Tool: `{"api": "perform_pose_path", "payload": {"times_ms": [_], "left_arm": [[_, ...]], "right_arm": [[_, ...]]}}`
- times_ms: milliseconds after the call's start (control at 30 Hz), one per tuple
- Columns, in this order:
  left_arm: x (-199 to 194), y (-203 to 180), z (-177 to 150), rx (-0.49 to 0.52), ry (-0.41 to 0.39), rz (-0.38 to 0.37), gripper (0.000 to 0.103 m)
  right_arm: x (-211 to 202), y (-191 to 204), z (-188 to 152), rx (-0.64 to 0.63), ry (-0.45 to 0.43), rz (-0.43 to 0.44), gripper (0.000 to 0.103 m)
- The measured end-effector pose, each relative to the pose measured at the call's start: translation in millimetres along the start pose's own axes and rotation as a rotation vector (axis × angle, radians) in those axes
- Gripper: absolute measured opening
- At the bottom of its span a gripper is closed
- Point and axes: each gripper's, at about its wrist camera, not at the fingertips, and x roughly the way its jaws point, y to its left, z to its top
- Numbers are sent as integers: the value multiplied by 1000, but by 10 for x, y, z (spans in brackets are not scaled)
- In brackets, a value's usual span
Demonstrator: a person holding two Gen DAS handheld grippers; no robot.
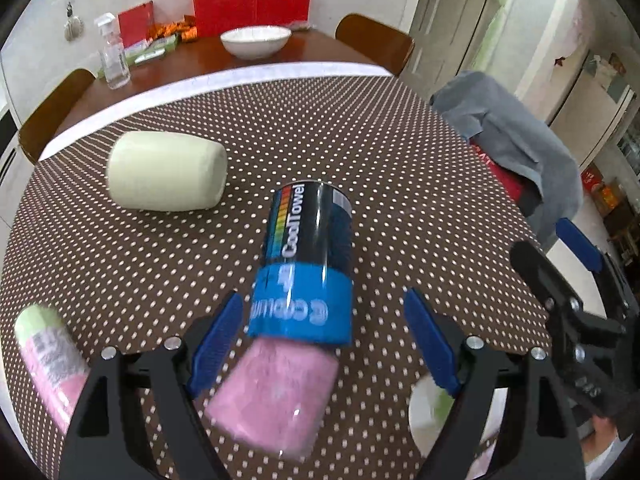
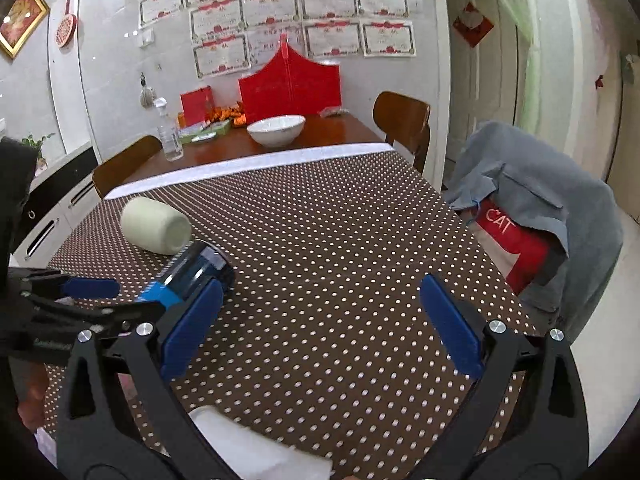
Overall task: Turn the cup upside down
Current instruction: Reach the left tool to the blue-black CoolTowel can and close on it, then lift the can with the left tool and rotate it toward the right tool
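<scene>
A pale green cup (image 1: pixel 166 172) lies on its side on the brown polka-dot tablecloth (image 1: pixel 400 160), far left; it also shows in the right wrist view (image 2: pixel 156 228). A dark blue "CoolTowel" can (image 1: pixel 306 260) lies on its side in front of my left gripper (image 1: pixel 324 344), which is open, its blue pads either side of the can's near end without touching it. My right gripper (image 2: pixel 320 328) is open and empty over bare cloth, to the right of the can (image 2: pixel 196 276).
A pink towel roll (image 1: pixel 276 396) lies under the can's near end, another pink-green pack (image 1: pixel 48 364) at left. A white roll (image 2: pixel 256 448) lies near the front edge. A white bowl (image 1: pixel 256 42), spray bottle (image 1: pixel 114 56), chairs and a grey-draped chair (image 1: pixel 516 140) stand beyond.
</scene>
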Motion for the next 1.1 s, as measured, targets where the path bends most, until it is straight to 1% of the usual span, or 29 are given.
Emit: {"api": "perform_pose_path", "payload": {"times_ms": [100,200,333,433,467,500,633,733,800,900,1033,1100], "left_arm": [[210,29,94,-16,52,22,81],[367,20,141,-9,85,43,81],[475,15,178,-11,99,68,81],[554,3,221,-3,109,84,81],[578,3,234,1,112,90,76],[609,8,246,5,119,106,68],[620,40,277,-8,110,84,68],[611,29,319,-15,71,64,67],[549,36,353,-27,19,52,67],[447,34,371,-28,-32,65,66],[246,-57,347,-2,-96,73,66],[163,-101,316,9,-115,78,66]], "right_arm": [[114,-39,12,8,22,19,97],[219,-42,0,9,41,31,97],[397,-3,-48,-8,87,49,97],[451,-10,-64,1,114,81,97],[449,-20,-60,4,110,80,97],[445,-32,-56,7,107,78,97],[438,-63,-54,25,102,87,97],[411,-53,-52,25,87,91,97],[392,-53,-53,25,78,93,97],[372,-69,-43,33,66,92,97],[332,-72,-14,46,50,95,97],[309,-58,-9,46,42,97,97]]}}
